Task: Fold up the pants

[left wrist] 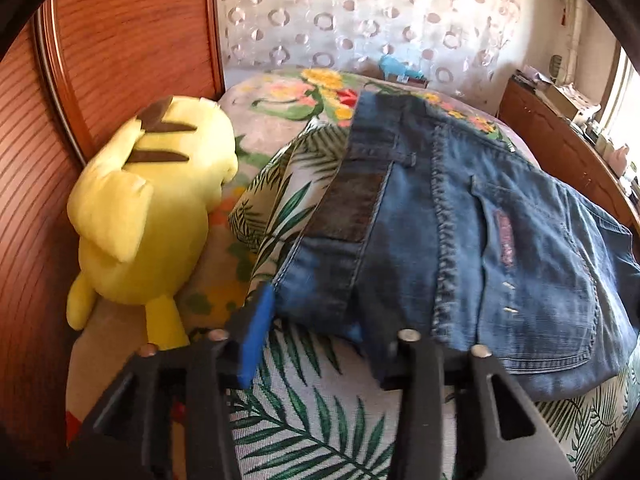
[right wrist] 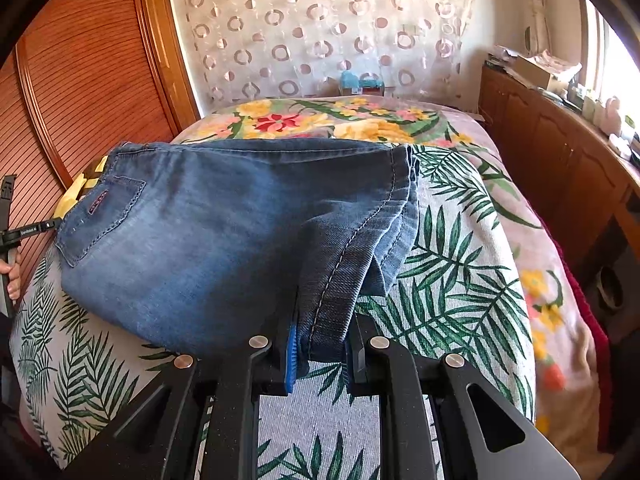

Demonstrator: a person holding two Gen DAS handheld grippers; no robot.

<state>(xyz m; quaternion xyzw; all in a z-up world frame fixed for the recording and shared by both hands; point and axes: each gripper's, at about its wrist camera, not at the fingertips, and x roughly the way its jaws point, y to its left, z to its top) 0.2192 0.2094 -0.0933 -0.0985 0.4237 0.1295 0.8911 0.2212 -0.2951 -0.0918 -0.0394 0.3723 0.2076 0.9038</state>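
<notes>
Blue denim pants (left wrist: 460,220) lie folded on a bed with a palm-leaf cover (left wrist: 320,400). In the left wrist view my left gripper (left wrist: 316,332) stands wide open around the waistband corner, blue pad (left wrist: 254,340) at its left edge; the right finger is hidden under the denim. In the right wrist view the pants (right wrist: 224,232) spread across the bed. My right gripper (right wrist: 324,354) is shut on the hem edge of the pants, held between the blue pad (right wrist: 291,360) and the black finger (right wrist: 358,356). The left gripper's handle (right wrist: 10,232) shows at the far left.
A yellow plush toy (left wrist: 148,216) lies left of the pants against a wooden slatted door (left wrist: 120,40). A floral blanket (right wrist: 320,120) covers the far bed. A wooden cabinet (right wrist: 560,152) with clutter runs along the right. A patterned curtain (right wrist: 320,28) hangs behind.
</notes>
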